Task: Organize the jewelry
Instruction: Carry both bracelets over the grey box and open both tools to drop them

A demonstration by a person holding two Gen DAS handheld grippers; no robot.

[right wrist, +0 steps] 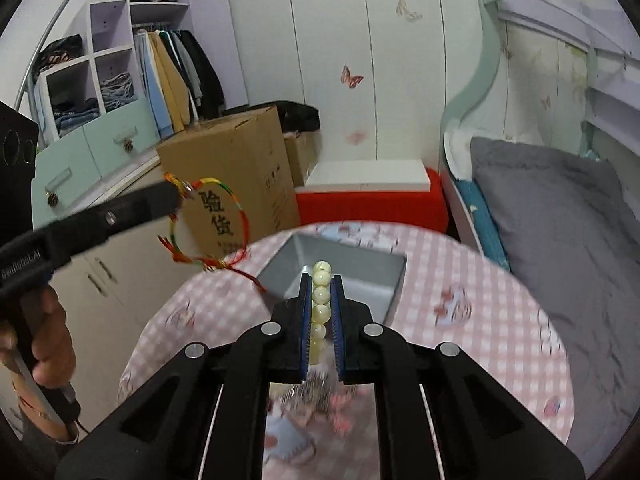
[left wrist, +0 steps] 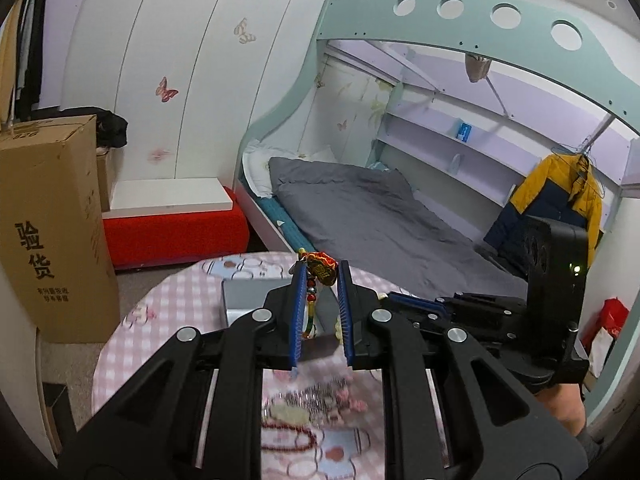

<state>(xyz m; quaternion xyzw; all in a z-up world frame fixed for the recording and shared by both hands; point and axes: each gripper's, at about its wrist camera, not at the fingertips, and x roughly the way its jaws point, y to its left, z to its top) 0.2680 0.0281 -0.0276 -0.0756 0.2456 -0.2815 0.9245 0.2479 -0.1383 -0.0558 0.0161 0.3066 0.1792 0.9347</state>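
Note:
My left gripper (left wrist: 322,270) is shut on a multicoloured braided cord bracelet (left wrist: 318,270) and holds it in the air above the round table; from the right wrist view the same bracelet (right wrist: 236,204) hangs as a loop from the left gripper's tip (right wrist: 176,194). My right gripper (right wrist: 322,280) is shut on a pale yellow bead bracelet (right wrist: 322,294), over the near edge of an open grey box (right wrist: 348,264). The box also shows in the left wrist view (left wrist: 248,292). A dark red bead necklace (left wrist: 292,436) and a silvery chain (right wrist: 316,392) lie on the table below.
The round table has a pink checked cloth (right wrist: 480,320). A tall cardboard box (left wrist: 52,224) stands left of it. A bed with a grey cover (left wrist: 380,220) is behind. A red bench (right wrist: 372,204) sits by the wardrobe wall.

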